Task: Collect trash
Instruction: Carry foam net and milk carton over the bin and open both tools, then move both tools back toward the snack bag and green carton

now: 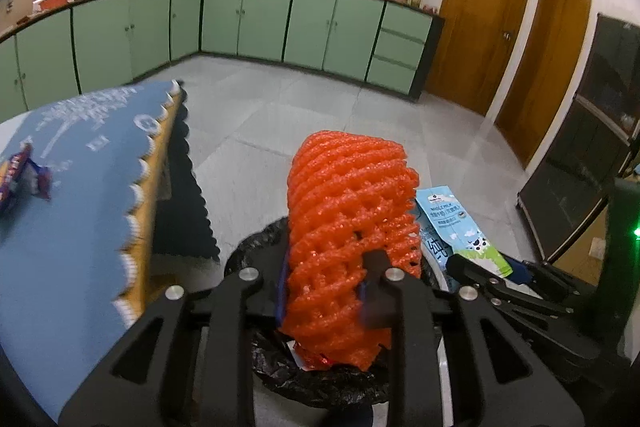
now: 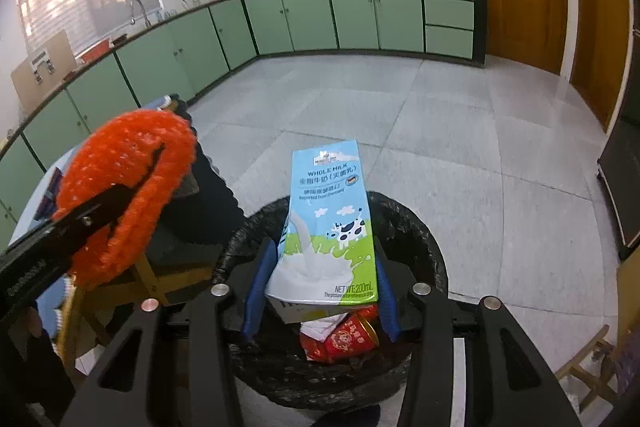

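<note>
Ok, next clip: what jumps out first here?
The bright orange foam net clamped in the left claw, held over the black-lined trash bin. Beside it, the right claw grips a blue milk carton above red trash in that bin.

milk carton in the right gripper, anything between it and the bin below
Nothing visible blocks it. The milk carton is clamped in the right gripper directly over the open mouth of the black-lined trash bin. Only trash already inside, a red cup, lies below. The orange foam net, held by the left gripper, sits off to the left.
</note>
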{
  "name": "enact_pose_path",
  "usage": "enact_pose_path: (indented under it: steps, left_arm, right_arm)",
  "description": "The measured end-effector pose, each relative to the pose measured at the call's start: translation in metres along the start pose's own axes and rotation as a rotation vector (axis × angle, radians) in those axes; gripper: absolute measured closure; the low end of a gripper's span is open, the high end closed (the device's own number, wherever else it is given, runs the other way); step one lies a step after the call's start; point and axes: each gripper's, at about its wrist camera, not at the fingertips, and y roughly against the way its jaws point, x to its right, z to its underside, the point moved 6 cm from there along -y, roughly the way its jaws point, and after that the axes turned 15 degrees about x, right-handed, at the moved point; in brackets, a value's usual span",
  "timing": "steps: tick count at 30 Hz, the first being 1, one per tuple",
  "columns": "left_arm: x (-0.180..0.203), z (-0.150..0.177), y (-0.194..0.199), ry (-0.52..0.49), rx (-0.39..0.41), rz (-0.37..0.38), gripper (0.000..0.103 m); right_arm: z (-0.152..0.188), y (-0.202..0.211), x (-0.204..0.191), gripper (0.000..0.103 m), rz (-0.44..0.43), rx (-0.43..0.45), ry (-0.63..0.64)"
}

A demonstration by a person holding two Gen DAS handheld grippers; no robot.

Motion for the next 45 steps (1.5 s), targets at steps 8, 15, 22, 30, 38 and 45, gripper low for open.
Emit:
enact_pose_path:
  steps: [8, 15, 22, 30, 38, 45]
  left_arm:
    - [-0.004, -0.002, -0.020, 0.005, -0.018, -0.021, 0.059]
    - [-0.013, -0.033, 0.025, 0.020, 0.078, -0.030, 0.027]
    - [-0.014, -0.036, 0.018, 0.081, 0.057, 0.035, 0.025]
    - [-0.003, -0.029, 0.002, 0.105, 0.038, 0.136, 0.027]
    - [-0.046, -0.069, 0.051, 0.136, 0.161, 0.091, 0.027]
    - [-0.081, -0.089, 0.102, 0.137, 0.230, 0.029, 0.027]
  right_arm:
    - [0.001, -0.006, 0.022, 0.046, 0.052, -0.004, -0.009]
    - [-0.020, 0.024, 0.015, 0.035, 0.047, 0.068, 0.008]
    - [-0.043, 0.058, -0.013, 0.034, 0.033, 0.144, 0.030]
    - [-0.053, 0.074, -0.002, 0.034, 0.045, 0.181, 0.007]
    - [-0.046, 0.077, -0.004, 0.033, 0.019, 0.197, -0.029]
    - [-0.040, 0.076, -0.024, 0.033, -0.020, 0.191, -0.024]
